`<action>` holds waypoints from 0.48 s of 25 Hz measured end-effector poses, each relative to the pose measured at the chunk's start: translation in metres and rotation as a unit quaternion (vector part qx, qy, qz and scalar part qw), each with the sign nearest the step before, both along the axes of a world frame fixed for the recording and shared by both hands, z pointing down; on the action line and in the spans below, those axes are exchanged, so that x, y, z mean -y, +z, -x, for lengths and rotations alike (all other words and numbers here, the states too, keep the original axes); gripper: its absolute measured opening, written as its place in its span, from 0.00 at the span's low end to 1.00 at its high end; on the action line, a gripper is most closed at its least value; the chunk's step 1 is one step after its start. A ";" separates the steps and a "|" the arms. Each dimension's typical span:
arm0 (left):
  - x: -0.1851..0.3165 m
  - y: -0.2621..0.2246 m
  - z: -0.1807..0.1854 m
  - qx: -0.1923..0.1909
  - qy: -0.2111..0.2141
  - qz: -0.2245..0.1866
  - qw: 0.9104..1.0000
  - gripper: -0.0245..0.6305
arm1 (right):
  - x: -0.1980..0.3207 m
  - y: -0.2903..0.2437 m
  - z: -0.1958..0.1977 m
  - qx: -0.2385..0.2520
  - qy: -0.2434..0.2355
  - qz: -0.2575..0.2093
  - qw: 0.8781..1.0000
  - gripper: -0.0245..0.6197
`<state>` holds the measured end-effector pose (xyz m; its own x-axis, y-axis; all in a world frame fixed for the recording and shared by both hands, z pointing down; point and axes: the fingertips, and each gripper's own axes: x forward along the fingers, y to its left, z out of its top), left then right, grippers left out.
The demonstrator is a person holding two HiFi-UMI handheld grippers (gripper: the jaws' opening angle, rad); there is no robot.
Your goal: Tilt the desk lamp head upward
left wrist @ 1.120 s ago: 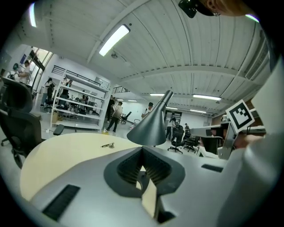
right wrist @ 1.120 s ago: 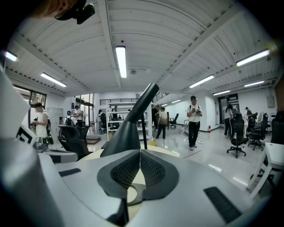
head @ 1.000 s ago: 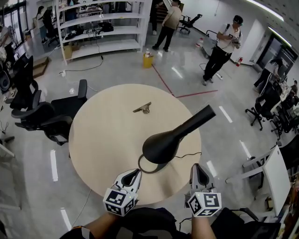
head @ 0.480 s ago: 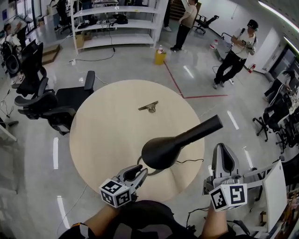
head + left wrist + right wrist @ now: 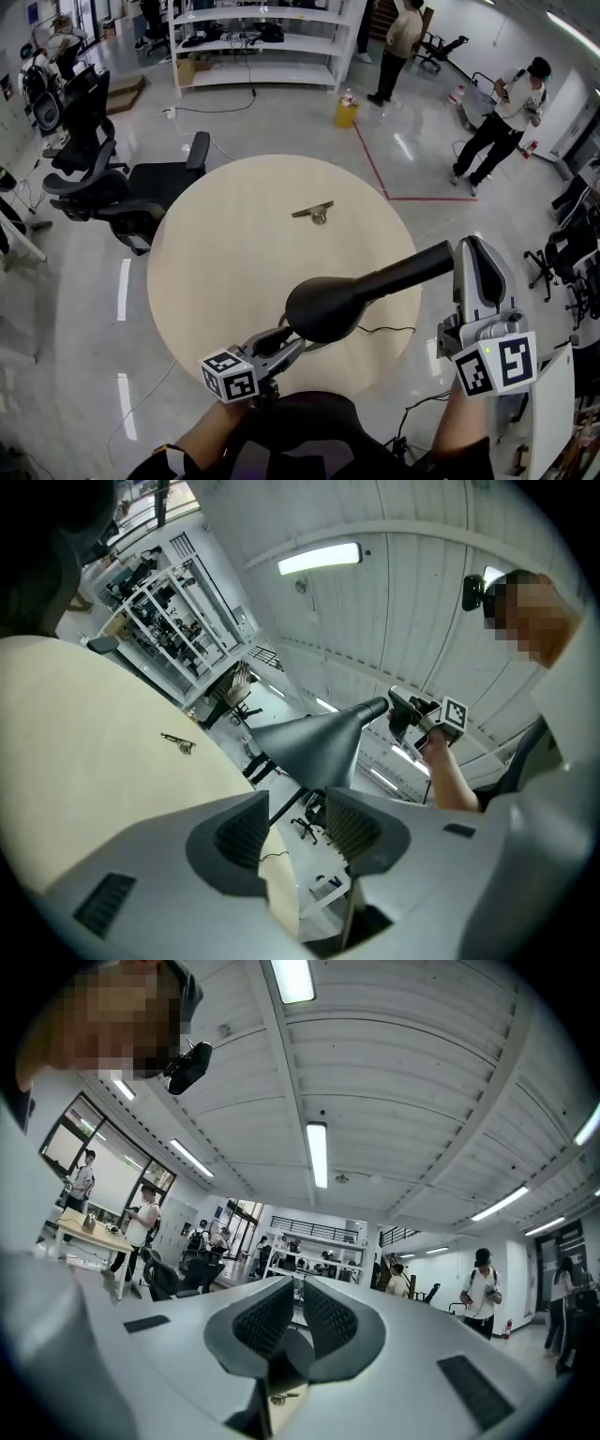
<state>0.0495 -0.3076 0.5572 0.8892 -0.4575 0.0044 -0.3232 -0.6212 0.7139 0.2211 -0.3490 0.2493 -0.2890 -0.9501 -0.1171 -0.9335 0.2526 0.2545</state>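
The black desk lamp stands near the front of the round table (image 5: 225,253). Its cone head (image 5: 323,307) (image 5: 305,747) hangs over the table, and its neck (image 5: 412,267) runs up to the right. My left gripper (image 5: 289,343) (image 5: 292,817) lies low under the head by the lamp's base. Its jaws have just been opening and now stand open with nothing pressed between them; the thin stem (image 5: 286,808) shows beyond the gap. My right gripper (image 5: 473,248) (image 5: 298,1312) (image 5: 422,719) is raised beside the neck's far end, shut and empty; whether it touches the neck I cannot tell.
A small metal clip (image 5: 314,212) lies on the table's far half, and the lamp's cable (image 5: 384,330) trails off the right edge. Black office chairs (image 5: 131,187) stand to the left. White shelving (image 5: 262,37), a yellow bin (image 5: 347,111) and people stand farther back.
My right gripper rose from the table's front edge to the neck's far end. My left gripper rolled, slid in under the lamp head and opened its jaws.
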 end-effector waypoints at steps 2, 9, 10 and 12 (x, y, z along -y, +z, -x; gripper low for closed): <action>0.001 0.000 0.002 -0.012 0.002 0.000 1.000 0.37 | 0.012 -0.001 0.003 -0.011 -0.008 0.003 1.000 0.07; 0.002 -0.014 0.000 -0.088 0.030 0.013 0.996 0.37 | 0.040 0.001 0.010 -0.029 -0.035 0.028 0.999 0.07; 0.002 -0.016 -0.001 -0.095 0.031 0.014 0.995 0.37 | 0.041 0.001 0.010 -0.030 -0.038 0.031 0.998 0.07; 0.005 -0.021 -0.002 -0.108 0.032 0.014 0.994 0.37 | 0.045 -0.001 0.009 -0.033 -0.043 0.034 0.998 0.07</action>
